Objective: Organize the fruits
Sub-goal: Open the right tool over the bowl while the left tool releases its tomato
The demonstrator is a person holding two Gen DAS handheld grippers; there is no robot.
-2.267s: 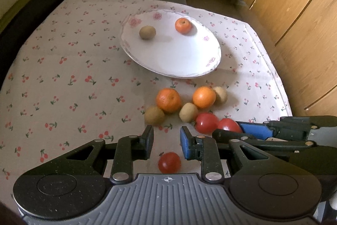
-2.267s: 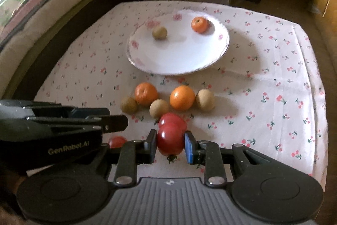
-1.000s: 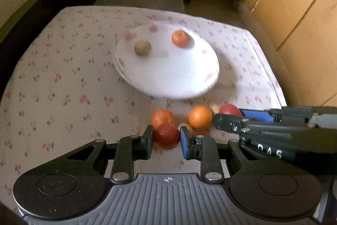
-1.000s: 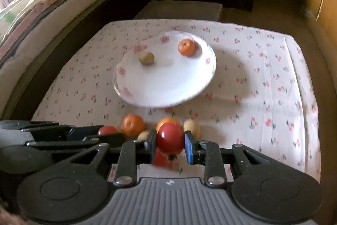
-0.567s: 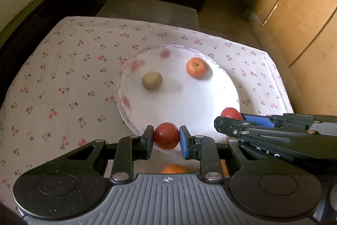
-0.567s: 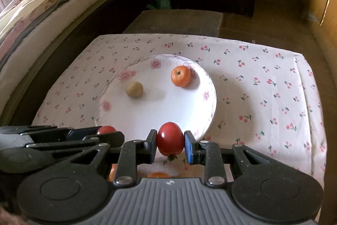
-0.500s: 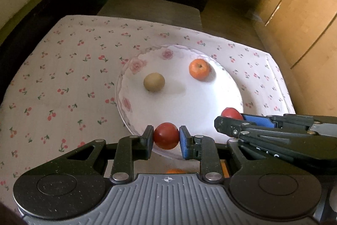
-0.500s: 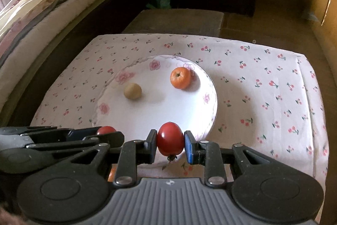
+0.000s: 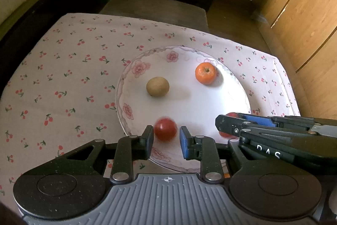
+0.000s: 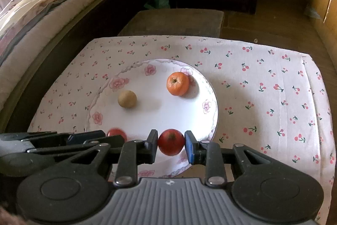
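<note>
Red tomato (image 9: 165, 129) loose between opening left gripper (image 9: 165, 141), right gripper (image 10: 171, 148) clamping second tomato (image 10: 171, 141)

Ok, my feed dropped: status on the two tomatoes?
Left gripper opening, left tomato loose between pads, over plate. Right gripper shut on right tomato, above plate's near rim. Nothing in the way.

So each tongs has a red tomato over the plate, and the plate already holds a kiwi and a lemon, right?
Not a lemon: beside the kiwi on the plate sits an orange, plain in the right wrist view. The rest stands: left tongs and right tongs each have a tomato.
</note>
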